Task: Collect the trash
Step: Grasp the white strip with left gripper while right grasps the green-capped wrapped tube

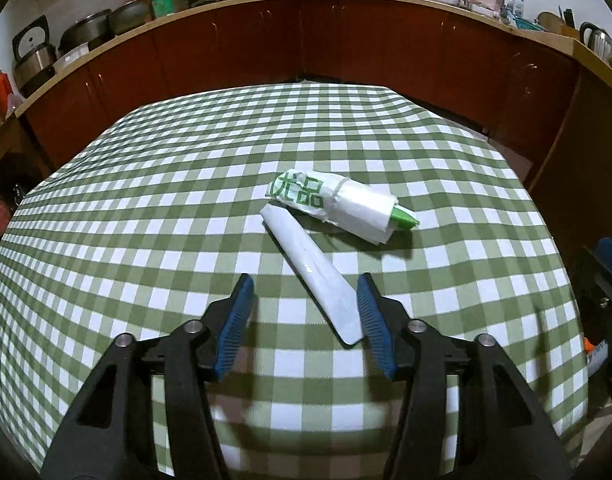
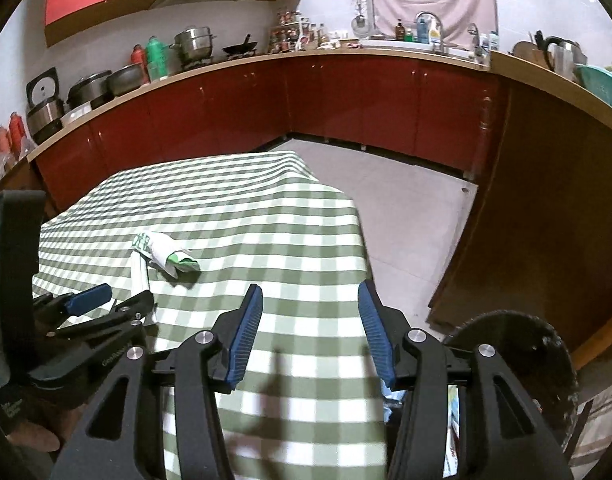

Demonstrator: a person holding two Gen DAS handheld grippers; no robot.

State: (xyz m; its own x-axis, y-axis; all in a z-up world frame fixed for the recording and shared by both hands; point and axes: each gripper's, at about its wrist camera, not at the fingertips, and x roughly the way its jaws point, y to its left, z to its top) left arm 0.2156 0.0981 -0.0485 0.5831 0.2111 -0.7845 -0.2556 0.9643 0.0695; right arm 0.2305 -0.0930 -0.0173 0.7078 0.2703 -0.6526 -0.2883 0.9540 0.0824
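On the green-and-white checked table (image 1: 146, 200) lies a roll of white plastic bags (image 1: 334, 204) with green print. A loose white strip (image 1: 314, 276) runs from it towards me. My left gripper (image 1: 305, 282) hovers open over the strip's near end, which lies between the jaws close to the right pad without being pinched. In the right wrist view the roll (image 2: 166, 254) and its strip (image 2: 140, 276) sit left of centre, with the left gripper (image 2: 118, 298) just in front of them. My right gripper (image 2: 311, 290) is open and empty above the table's right side (image 2: 266, 220).
A dark round container (image 2: 518, 360) stands on the floor by the table's near right corner. Red kitchen cabinets (image 2: 346, 100) with a worktop full of pots and bottles run behind. Grey floor (image 2: 406, 216) lies right of the table, and a brown wooden panel (image 2: 546, 208) beyond it.
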